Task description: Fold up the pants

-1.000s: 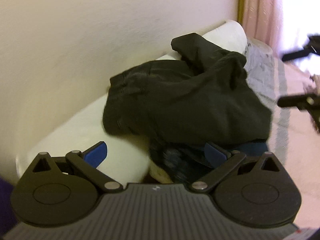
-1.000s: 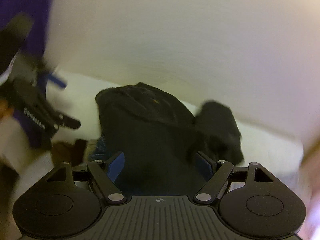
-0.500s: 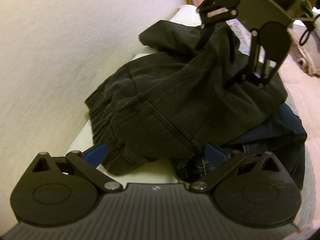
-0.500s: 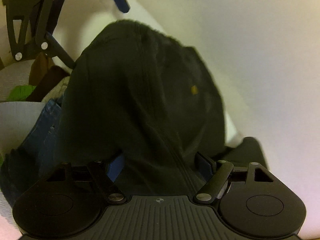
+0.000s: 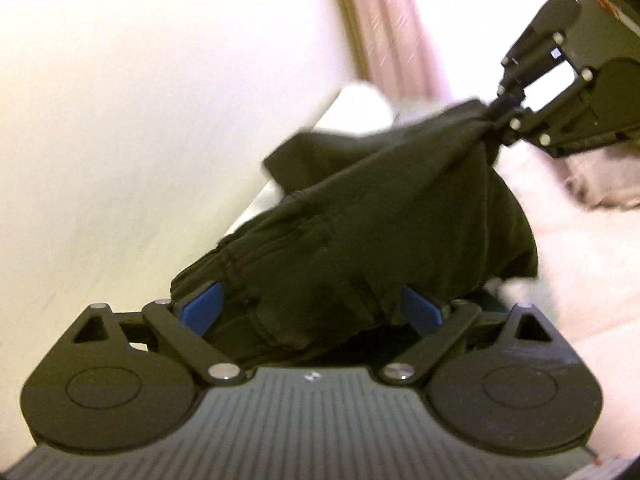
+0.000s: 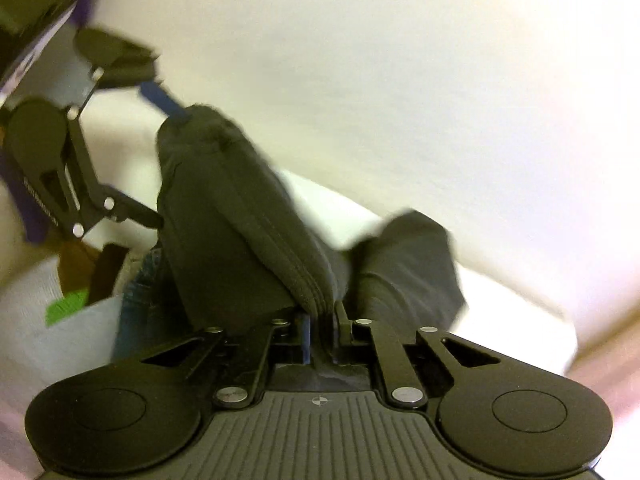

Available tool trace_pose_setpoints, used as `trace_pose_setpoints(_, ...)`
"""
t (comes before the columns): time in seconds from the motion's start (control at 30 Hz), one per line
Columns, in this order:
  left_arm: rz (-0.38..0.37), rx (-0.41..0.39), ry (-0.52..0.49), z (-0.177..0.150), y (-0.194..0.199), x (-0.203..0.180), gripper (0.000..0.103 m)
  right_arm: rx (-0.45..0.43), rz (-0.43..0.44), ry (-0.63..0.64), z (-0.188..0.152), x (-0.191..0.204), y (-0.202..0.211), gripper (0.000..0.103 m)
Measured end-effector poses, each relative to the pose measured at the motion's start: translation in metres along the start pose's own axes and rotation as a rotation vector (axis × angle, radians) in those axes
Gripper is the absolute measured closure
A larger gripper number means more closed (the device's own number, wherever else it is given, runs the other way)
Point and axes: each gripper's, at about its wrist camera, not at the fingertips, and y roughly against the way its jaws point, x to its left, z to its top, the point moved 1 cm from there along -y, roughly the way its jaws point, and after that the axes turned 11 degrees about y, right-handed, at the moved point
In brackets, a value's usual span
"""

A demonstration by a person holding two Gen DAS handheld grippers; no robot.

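Between two grippers, one pants [image 5: 360, 248]

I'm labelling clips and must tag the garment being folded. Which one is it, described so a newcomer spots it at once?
Start at the pale wall and the white cushion below it. On the heap of clothes there, it is the black pants, stretched between the right tool, shut on one end, and the open left tool. Unlike the blue denim beneath, it is plain black with stitched seams.
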Motion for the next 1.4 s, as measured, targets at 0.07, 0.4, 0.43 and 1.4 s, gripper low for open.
trace_pose_setpoints(0.07,-0.050,-0.034,-0.014,0.010,0.025,-0.037,0.010,-0.013,-0.043,-0.101,-0.027,-0.002,0.056,0.098)
trace_pose_setpoints(0.4,-0.485,0.005,-0.100,-0.036,0.143,-0.298,0.004,0.154,-0.204,-0.695,-0.261,0.106,0.348,0.098)
trace_pose_setpoints(0.43,-0.516,0.047,-0.093,-0.047,0.145,-0.319,0.004,0.194,-0.224,-0.789,-0.300,0.122,0.372,0.097)
trace_pose_setpoints(1.4,-0.733,0.331,-0.511,-0.202,-0.025,-0.470,0.005,0.593,-0.349,-0.457,-0.435,0.371,0.218,0.021)
